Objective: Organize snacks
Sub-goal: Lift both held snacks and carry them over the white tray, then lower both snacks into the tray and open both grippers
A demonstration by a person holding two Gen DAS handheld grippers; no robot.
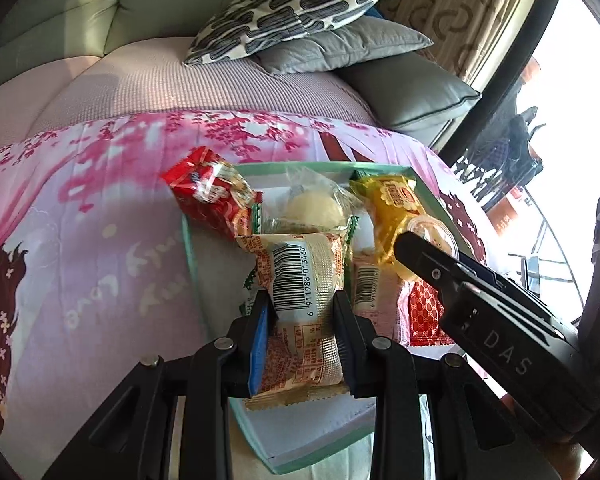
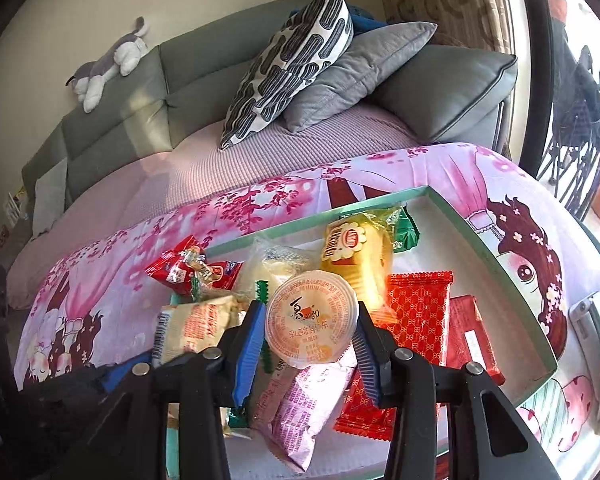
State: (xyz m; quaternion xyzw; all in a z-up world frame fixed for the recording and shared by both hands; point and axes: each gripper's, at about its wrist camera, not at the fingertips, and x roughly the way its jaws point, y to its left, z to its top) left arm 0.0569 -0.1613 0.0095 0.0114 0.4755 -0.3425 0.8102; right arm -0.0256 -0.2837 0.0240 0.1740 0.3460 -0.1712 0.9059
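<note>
My left gripper (image 1: 302,312) is shut on an orange-and-gold snack packet (image 1: 300,304) with a barcode, held above the green-rimmed white tray (image 1: 188,240). My right gripper (image 2: 308,328) is shut on a round jelly cup (image 2: 312,320) with a printed lid, held over the same tray (image 2: 500,276). The right gripper also shows in the left wrist view (image 1: 428,256), at the right. In the tray lie a yellow packet (image 2: 356,256), a red patterned packet (image 2: 416,304), a pink packet (image 2: 308,408), a clear-wrapped bun (image 1: 316,208) and a red packet (image 1: 212,192) on the tray's left rim.
The tray sits on a pink cartoon-print cloth (image 2: 520,200) on a table in front of a grey-green sofa (image 2: 116,120) with pillows (image 2: 292,64) and a plush toy (image 2: 108,64). A window and curtain (image 2: 460,0) are at the right.
</note>
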